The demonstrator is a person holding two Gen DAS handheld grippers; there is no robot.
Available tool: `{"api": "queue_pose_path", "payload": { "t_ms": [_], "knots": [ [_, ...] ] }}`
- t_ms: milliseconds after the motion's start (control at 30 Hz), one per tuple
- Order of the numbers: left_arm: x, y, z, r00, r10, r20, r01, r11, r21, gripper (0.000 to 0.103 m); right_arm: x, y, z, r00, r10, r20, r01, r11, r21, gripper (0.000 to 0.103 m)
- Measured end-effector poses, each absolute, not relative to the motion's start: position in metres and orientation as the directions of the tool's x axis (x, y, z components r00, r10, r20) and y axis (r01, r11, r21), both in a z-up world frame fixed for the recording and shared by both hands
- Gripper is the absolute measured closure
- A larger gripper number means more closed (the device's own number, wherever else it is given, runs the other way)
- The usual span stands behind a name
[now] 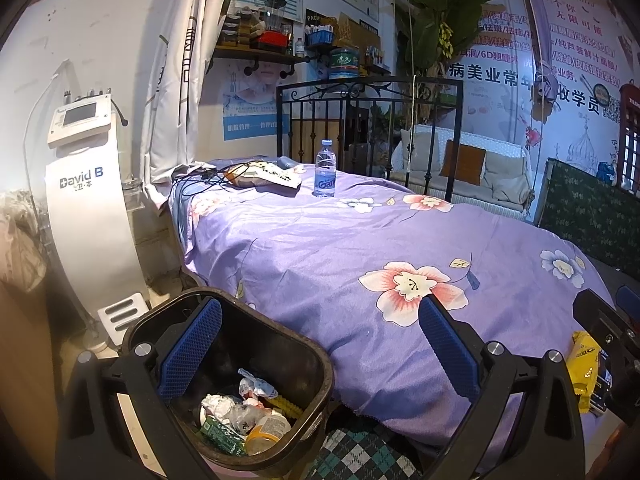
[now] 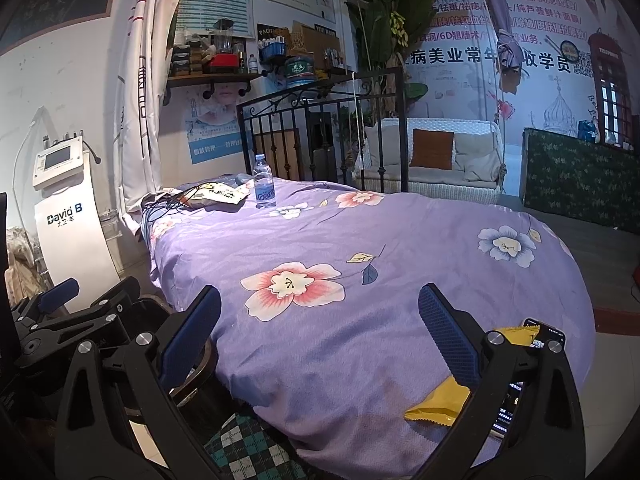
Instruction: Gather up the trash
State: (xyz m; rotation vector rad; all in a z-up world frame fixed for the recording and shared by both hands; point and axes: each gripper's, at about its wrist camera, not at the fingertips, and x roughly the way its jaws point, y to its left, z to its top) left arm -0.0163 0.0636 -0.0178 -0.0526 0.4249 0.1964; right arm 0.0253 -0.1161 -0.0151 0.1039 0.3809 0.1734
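A dark trash bin [image 1: 308, 364] stands at the bed's near left corner and holds several wrappers and crumpled papers [image 1: 248, 408]. My left gripper [image 1: 320, 348] is open and empty, its left finger over the bin. A yellow snack wrapper [image 2: 438, 402] lies on the purple floral bed sheet [image 2: 360, 240] at the near right, partly under my right finger; it also shows in the left wrist view [image 1: 585, 364]. My right gripper [image 2: 320, 344] is open and empty above the sheet. A water bottle [image 1: 325, 169] stands at the far end of the bed beside a snack bag [image 1: 264, 176].
A phone [image 2: 516, 396] lies next to the yellow wrapper. Black cables [image 1: 200, 180] lie by the snack bag. A white "David B" machine [image 1: 88, 200] stands left of the bed. A black iron bed frame [image 1: 368, 120] and a cushioned bench [image 2: 432, 160] are behind.
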Motion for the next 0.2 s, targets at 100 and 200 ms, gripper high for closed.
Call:
{"api": "queue_pose_path", "payload": {
  "t_ms": [100, 200],
  "knots": [
    [-0.0169, 0.0641, -0.0185, 0.89, 0.18, -0.418, -0.203, 0.979, -0.012, 0.006, 0.0254, -0.1158, -0.0155, 0.912, 0.189, -0.363, -0.149, 0.98, 0.135, 0.006],
    [-0.0169, 0.0647, -0.0193, 0.889, 0.179, -0.42, -0.204, 0.979, -0.014, 0.006, 0.025, -0.1153, -0.0166, 0.911, 0.189, -0.367, -0.149, 0.979, 0.136, 0.006]
  ]
}}
